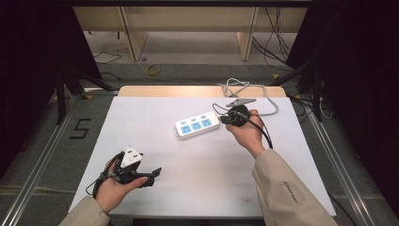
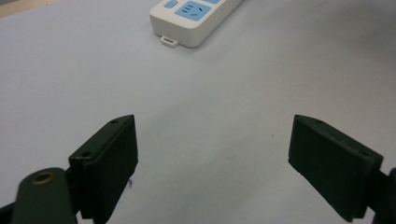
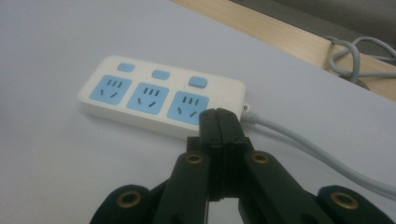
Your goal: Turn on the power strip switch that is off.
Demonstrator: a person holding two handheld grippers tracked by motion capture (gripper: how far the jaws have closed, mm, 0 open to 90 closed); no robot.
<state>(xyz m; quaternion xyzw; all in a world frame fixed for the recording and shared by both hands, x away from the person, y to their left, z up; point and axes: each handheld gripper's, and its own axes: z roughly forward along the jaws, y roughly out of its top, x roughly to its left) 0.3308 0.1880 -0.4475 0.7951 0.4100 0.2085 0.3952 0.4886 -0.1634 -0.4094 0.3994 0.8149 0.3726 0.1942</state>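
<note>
Power strip point(image 1: 197, 125) lies flat on the white counter point(image 1: 197, 179), a little right of the middle and toward the far half, its three blue sockets and three blue switches facing up. Its grey cord point(image 3: 317, 151) leaves the right end and runs to a loose coil at the far right edge of the counter. The right tool point(image 3: 218, 122) hovers just at the strip's right end, beside the rightmost socket, with its two black jaws pressed flat together and nothing between them; whether the tips touch the casing I cannot tell. The left tool point(image 1: 155, 173) rests low over the near left part of the counter, well apart from the strip, pointing right. In the left gripper view its jaws stand wide apart and empty over bare counter.
</note>
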